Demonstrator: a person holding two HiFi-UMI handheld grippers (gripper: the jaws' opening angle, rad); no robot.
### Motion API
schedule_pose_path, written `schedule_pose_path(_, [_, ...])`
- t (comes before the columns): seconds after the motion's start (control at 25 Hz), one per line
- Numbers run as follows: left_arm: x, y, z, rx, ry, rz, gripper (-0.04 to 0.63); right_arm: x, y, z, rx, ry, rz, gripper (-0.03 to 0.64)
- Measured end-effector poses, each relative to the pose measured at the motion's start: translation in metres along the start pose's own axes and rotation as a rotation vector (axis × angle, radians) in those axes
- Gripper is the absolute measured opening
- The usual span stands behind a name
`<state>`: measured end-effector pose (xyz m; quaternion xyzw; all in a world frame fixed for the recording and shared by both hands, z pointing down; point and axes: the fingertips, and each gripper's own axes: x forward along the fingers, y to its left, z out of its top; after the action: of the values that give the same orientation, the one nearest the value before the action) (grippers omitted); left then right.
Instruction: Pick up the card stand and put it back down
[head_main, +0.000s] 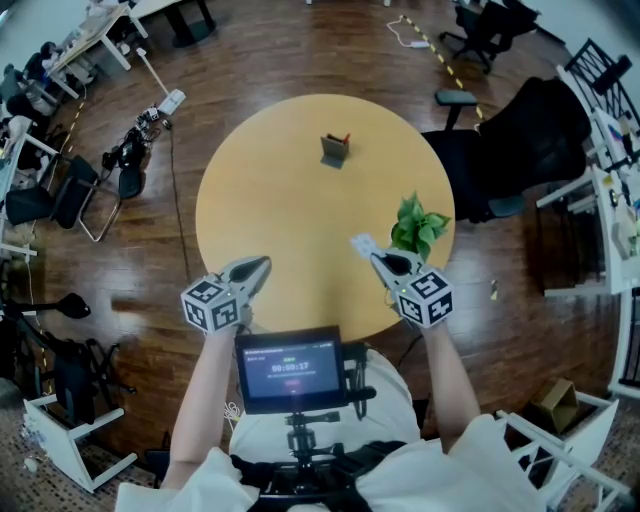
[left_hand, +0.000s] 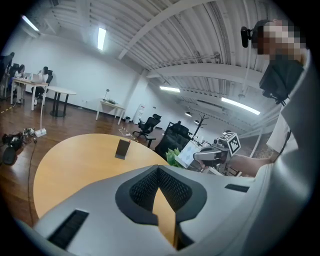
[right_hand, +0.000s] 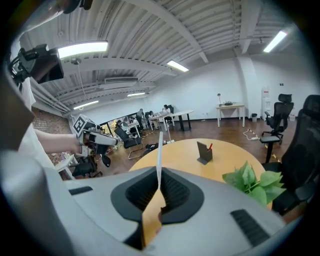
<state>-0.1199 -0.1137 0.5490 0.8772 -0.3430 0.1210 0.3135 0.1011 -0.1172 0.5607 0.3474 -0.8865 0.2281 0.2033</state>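
The dark grey card stand (head_main: 334, 150) stands upright on the far middle of the round wooden table (head_main: 280, 210), with something small and red at its top edge. It also shows in the left gripper view (left_hand: 122, 149) and the right gripper view (right_hand: 203, 152). My right gripper (head_main: 375, 255) hovers over the table's near right edge, shut on a white card (head_main: 362, 243) that shows edge-on between its pads (right_hand: 159, 150). My left gripper (head_main: 262, 264) hangs over the near left edge, jaws together with nothing in them. Both are well short of the stand.
A small green plant (head_main: 418, 226) sits on the table's right side, just beyond my right gripper. Black office chairs (head_main: 520, 140) stand to the right of the table and folding chairs (head_main: 90, 190) to the left. A small screen (head_main: 290, 368) is mounted at my chest.
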Motion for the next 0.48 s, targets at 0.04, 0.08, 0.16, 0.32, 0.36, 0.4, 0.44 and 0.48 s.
schedule_pose_path(0.04, [0.001, 0.002, -0.002, -0.003, 0.004, 0.003, 0.000, 0.002, -0.001, -0.001, 0.002, 0.003, 0.001, 0.026])
schedule_pose_path(0.08, [0.001, 0.004, -0.003, -0.006, 0.007, 0.006, 0.000, 0.004, -0.002, -0.003, 0.003, 0.006, 0.003, 0.026])
schedule_pose_path(0.16, [0.002, 0.008, -0.006, -0.011, 0.014, 0.013, 0.000, 0.007, -0.005, -0.008, 0.006, 0.014, 0.002, 0.026])
schedule_pose_path(0.32, [0.004, 0.013, -0.010, -0.018, 0.026, 0.018, 0.000, 0.013, -0.010, -0.014, 0.017, 0.025, -0.004, 0.026])
schedule_pose_path(0.36, [0.004, 0.015, -0.010, -0.017, 0.029, 0.021, 0.000, 0.015, -0.011, -0.016, 0.020, 0.029, -0.006, 0.026])
schedule_pose_path(0.4, [0.004, 0.017, -0.010, -0.015, 0.032, 0.023, 0.000, 0.017, -0.013, -0.017, 0.021, 0.033, -0.007, 0.026])
schedule_pose_path(0.44, [0.005, 0.018, -0.010, -0.015, 0.035, 0.024, 0.000, 0.020, -0.014, -0.018, 0.023, 0.036, -0.009, 0.026])
schedule_pose_path(0.48, [0.006, 0.020, -0.010, -0.014, 0.039, 0.025, 0.000, 0.022, -0.016, -0.019, 0.024, 0.037, -0.011, 0.026])
